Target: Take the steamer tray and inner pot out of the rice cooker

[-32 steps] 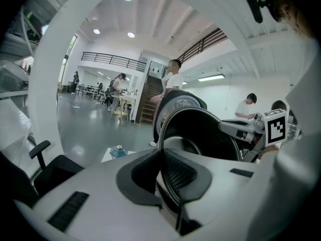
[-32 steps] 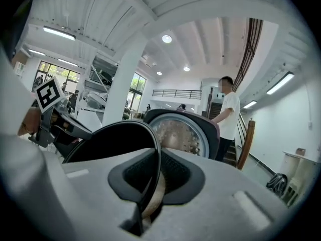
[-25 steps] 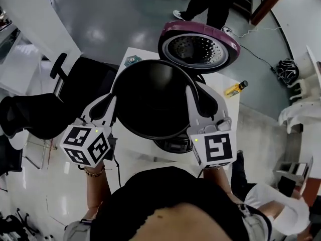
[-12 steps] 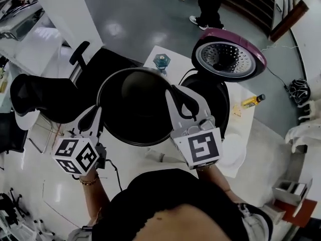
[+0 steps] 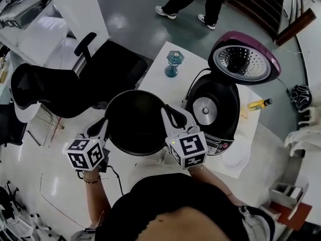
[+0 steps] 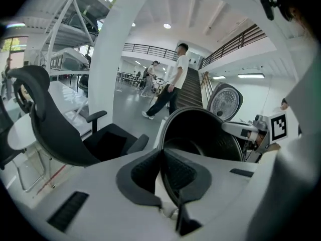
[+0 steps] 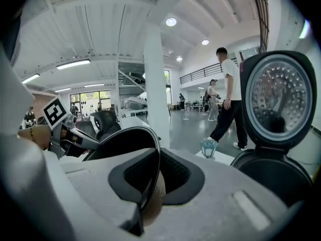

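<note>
While left gripper (image 5: 103, 128) and right gripper (image 5: 169, 115) fingers clamp inner pot (image 5: 134, 125) | white table (image 5: 156, 70): open rice cooker (image 5: 214, 109) | grey floor (image 5: 135, 14)

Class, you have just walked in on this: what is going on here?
A person holds the black inner pot by its rim, with the left tool shut on one side and the right tool shut on the other. The pot is out of the rice cooker, beside it over the table. The cooker stands open, lid up.
</note>
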Motion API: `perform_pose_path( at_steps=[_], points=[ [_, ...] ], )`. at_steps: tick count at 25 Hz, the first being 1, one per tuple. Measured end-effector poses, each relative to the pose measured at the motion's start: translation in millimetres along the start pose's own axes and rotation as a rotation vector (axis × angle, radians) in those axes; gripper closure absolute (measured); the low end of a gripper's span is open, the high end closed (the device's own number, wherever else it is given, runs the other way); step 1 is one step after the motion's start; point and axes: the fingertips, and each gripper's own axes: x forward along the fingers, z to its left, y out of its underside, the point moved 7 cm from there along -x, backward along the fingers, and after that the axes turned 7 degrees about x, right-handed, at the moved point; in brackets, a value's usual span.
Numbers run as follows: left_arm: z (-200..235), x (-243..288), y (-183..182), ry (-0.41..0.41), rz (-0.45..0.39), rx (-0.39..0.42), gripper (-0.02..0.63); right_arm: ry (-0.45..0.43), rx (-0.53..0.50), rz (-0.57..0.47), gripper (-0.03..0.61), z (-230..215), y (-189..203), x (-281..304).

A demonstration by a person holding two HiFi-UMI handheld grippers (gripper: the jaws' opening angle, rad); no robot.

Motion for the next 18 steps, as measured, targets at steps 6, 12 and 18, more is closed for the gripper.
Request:
perform_pose_path(
  at_steps=[6, 12, 18],
  points=[
    [18, 31, 23, 0.058, 0.099, 0.008, 0.589, 0.049, 0.089, 0.083, 0.548, -5, 37, 17],
    [30, 51, 34, 0.087, 0.181, 0.030, 0.589, 0.070, 0.172, 0.164, 0.548, -8, 64, 29],
    [39, 65, 35, 0.080, 0.242, 0.080, 0.589, 0.079, 0.308, 0.241, 0.548, -12, 86, 40]
  ],
)
